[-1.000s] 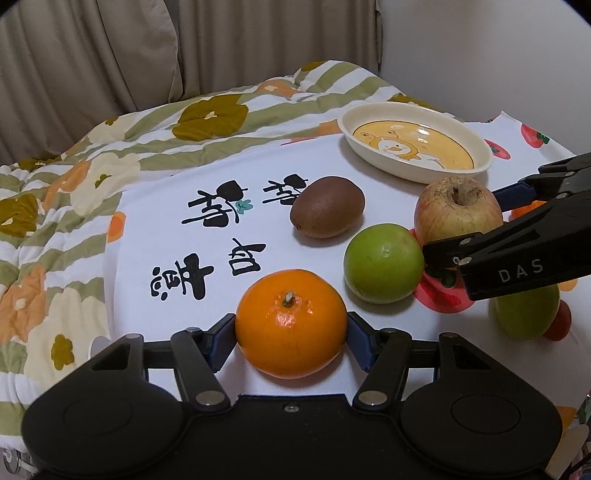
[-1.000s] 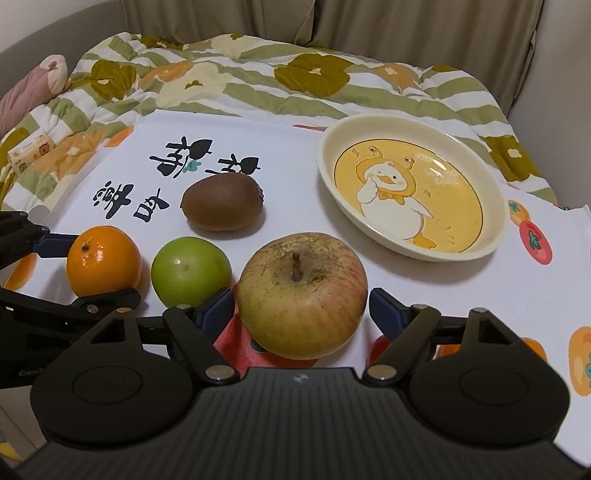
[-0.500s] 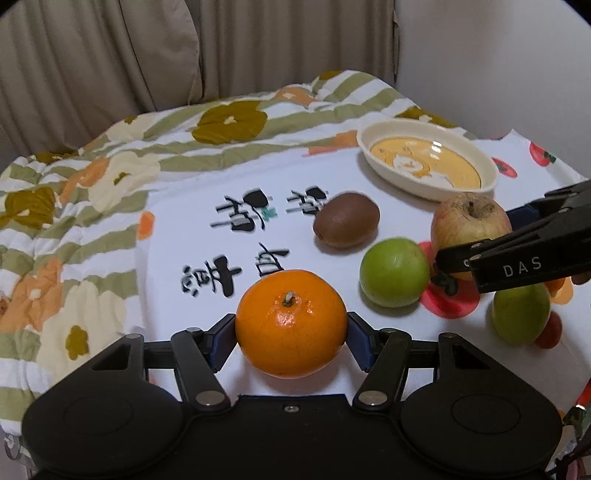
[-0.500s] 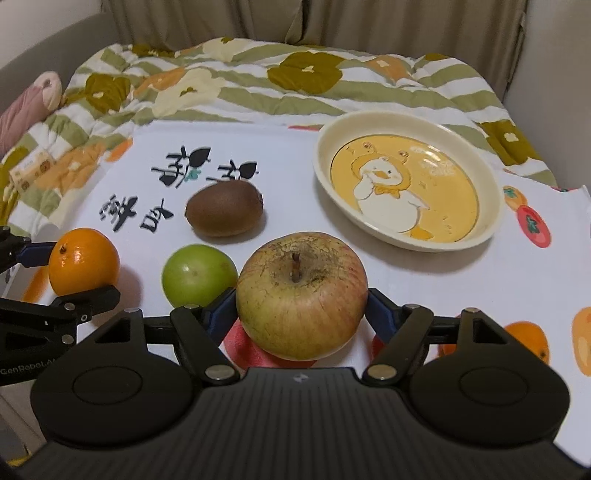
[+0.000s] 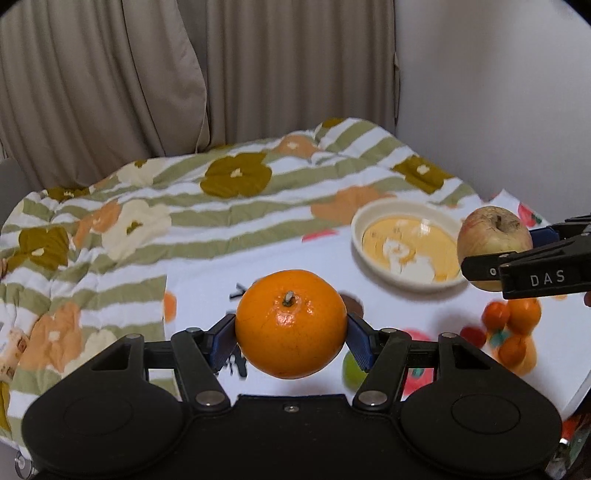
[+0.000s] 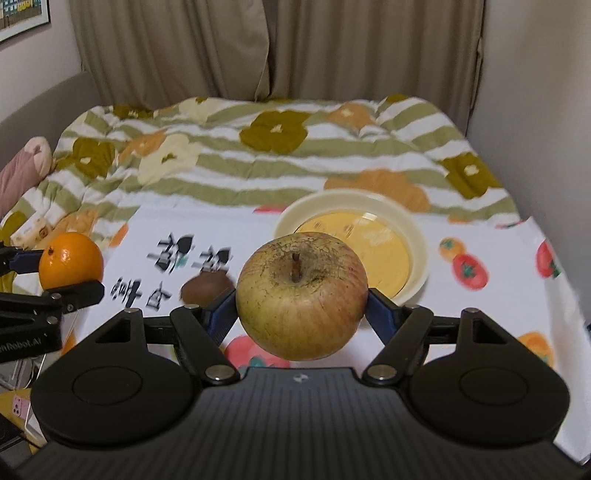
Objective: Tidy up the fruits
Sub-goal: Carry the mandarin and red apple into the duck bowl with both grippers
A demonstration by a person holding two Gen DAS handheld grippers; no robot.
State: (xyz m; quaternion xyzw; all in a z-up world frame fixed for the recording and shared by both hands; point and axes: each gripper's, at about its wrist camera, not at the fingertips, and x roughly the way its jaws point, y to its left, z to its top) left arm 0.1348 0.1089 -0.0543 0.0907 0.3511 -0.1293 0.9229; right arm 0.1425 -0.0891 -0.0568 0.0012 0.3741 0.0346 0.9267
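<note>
Currently, the scene is recorded as follows.

Left gripper: clenched on the orange; both blue pads are pressed against the fruit's sides, and the fruit is held clear of the cloth, stem end up.

Right gripper: clenched on the apple; both pads are seated against its flanks, stem up, and the fruit is held clear of the cloth.

Bowl: cream rim with a yellow printed base, set on the white printed cloth; nothing is seen inside it. In the right wrist view it is partly hidden behind the apple.

Seen only in left wrist view: a green fruit, largely covered by the right-hand finger of the left gripper; the right gripper's side, lettered "DAS", with the apple held level with the bowl's right edge.

Seen only in right wrist view: a kiwi lying on the cloth left of the apple, the black lettering printed on the cloth, a framed picture on the wall, and the left gripper's side at the far left, with the orange carried over the cloth's left edge.

Pose, both tools: each is pitched downward toward the bed, fingers roughly level with one another. The striped floral quilt and the curtains lie beyond.

Image quality: the cloth and bowl are blurred in both views.
</note>
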